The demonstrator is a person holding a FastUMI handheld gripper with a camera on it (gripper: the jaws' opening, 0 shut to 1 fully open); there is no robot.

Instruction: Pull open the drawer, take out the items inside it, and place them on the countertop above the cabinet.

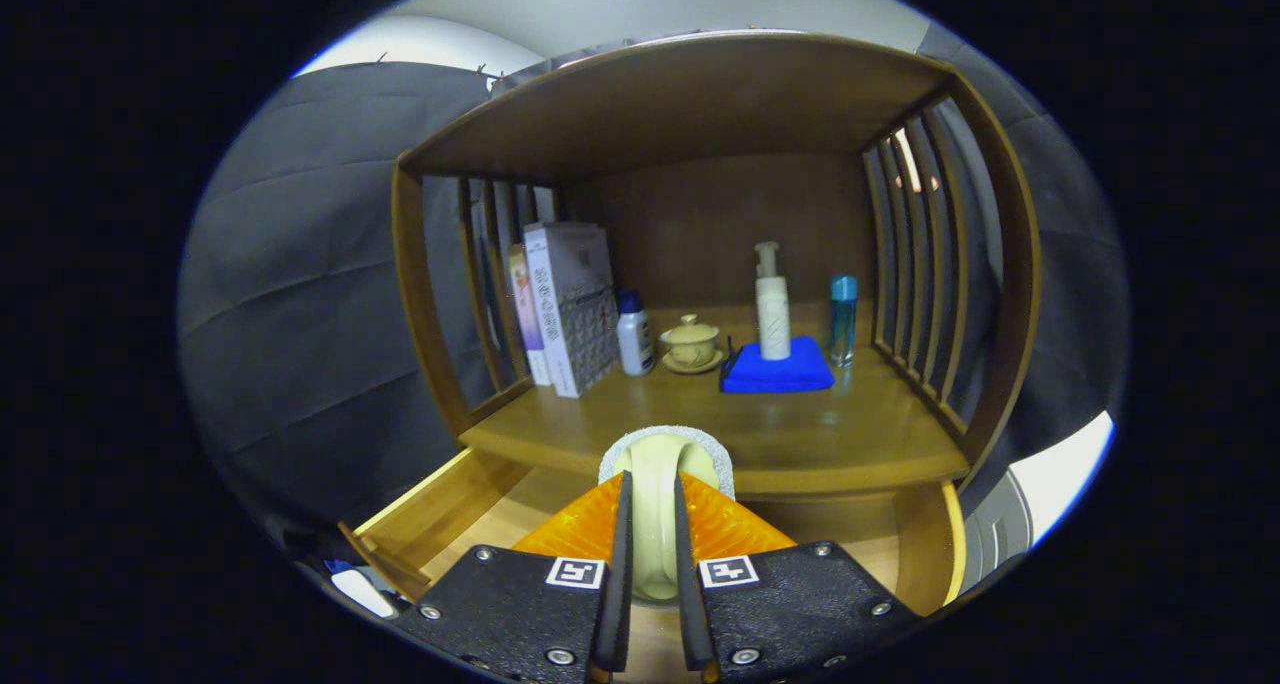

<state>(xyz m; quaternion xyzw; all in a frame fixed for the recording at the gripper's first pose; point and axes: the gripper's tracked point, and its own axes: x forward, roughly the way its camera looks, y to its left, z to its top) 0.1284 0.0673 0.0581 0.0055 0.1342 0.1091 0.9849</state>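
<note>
Your tongs (652, 524) are clamped on a pale cream, rounded item (655, 484) with a grey-white speckled pad or rim behind its top edge; both fingers press its narrow sides. What it is exactly cannot be told; it looks like a glazed handle or a thin-walled ceramic piece.

It hangs above the open drawer (440, 514), which lies below and to both sides of the tongs, just short of the counter (800, 434) edge ahead.

Handling, judged: glaze looks smooth, so slippery; stiff, fragile if ceramic, probably light. The grip sits low on the narrow section, which seems the right place. Keep pressure steady and avoid twisting.

Beyond the tongs on the counter: books (565, 304) ahead to the left, small white bottle (633, 334), lidded cup (690, 344), pump bottle (772, 304) on a blue cloth (780, 374), blue-capped bottle (843, 319). Bare wood lies directly ahead, nearest the tongs: the likely set-down place.
</note>
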